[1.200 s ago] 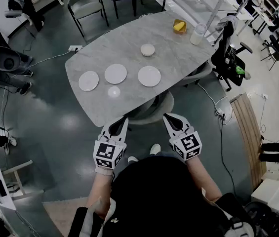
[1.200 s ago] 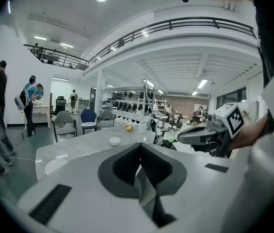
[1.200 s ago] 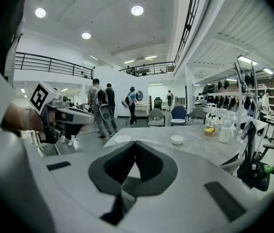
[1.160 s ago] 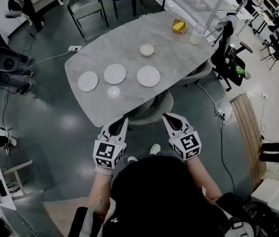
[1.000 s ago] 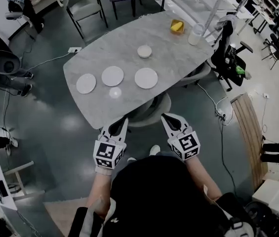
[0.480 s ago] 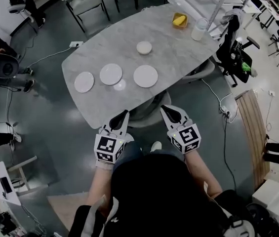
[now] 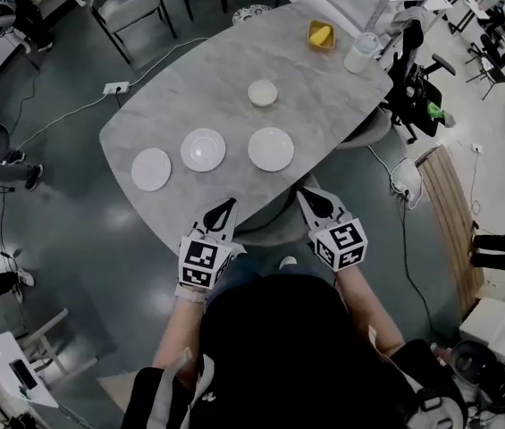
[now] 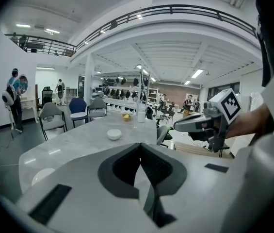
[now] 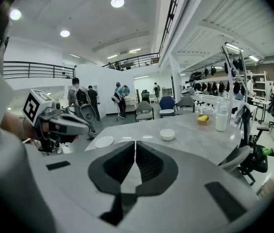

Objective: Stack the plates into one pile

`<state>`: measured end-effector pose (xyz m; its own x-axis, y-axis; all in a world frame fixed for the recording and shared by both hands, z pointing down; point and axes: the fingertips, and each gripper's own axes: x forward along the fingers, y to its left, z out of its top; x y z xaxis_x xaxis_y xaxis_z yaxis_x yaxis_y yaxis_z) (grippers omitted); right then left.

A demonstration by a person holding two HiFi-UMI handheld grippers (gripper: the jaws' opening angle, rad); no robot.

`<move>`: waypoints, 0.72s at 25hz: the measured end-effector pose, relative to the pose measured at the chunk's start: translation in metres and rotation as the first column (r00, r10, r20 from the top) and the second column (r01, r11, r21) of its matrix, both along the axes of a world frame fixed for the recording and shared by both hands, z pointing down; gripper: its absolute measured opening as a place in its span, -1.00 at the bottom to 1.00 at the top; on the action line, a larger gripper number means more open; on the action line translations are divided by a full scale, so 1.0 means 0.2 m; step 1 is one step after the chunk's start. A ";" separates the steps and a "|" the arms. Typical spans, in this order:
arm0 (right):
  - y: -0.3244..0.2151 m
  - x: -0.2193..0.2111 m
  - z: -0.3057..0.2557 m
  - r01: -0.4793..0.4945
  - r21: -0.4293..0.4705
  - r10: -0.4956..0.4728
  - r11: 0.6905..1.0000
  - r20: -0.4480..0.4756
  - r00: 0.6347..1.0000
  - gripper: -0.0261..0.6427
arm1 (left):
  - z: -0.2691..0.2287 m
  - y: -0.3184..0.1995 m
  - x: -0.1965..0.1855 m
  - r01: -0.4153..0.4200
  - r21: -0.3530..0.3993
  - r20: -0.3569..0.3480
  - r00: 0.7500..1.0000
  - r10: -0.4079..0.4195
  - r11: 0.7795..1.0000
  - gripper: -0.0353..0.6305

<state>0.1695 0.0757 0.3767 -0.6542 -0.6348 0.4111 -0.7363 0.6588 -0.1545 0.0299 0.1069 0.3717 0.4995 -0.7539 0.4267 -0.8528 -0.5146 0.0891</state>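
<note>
Plates, three round white ones, lie in a row on the near half of the grey marble oval bench (image 7: 189,88): the left plate (image 7: 151,169), the middle plate (image 7: 203,149) and the right plate (image 7: 271,148), each apart from its neighbours. The left tool (image 7: 225,206) and the right tool (image 7: 307,195) hover at the bench's near edge, short of the row, touching no plate. Both have their jaws pressed together and hold nothing. A small white bowl (image 7: 263,93) sits farther off.
</note>
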 end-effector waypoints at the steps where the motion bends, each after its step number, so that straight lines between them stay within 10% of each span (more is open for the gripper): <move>1: -0.02 -0.02 0.01 -0.017 -0.007 0.017 1.000 -0.008 1.000 -0.87 | 0.01 -0.03 -0.04 -0.012 -0.007 -0.008 1.000 0.012 1.000 -0.87; 18: -0.31 -0.13 0.23 -0.174 -0.099 0.160 0.980 -0.129 0.979 -0.86 | 0.34 -0.39 -0.25 -0.105 -0.165 -0.105 0.990 0.089 0.981 -0.87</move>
<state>0.1431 0.0130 0.4232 -0.4843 -0.6777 0.5533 -0.8521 0.5087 -0.1228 -0.0193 0.0295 0.4389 0.6120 -0.6206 0.4902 -0.7826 -0.5647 0.2621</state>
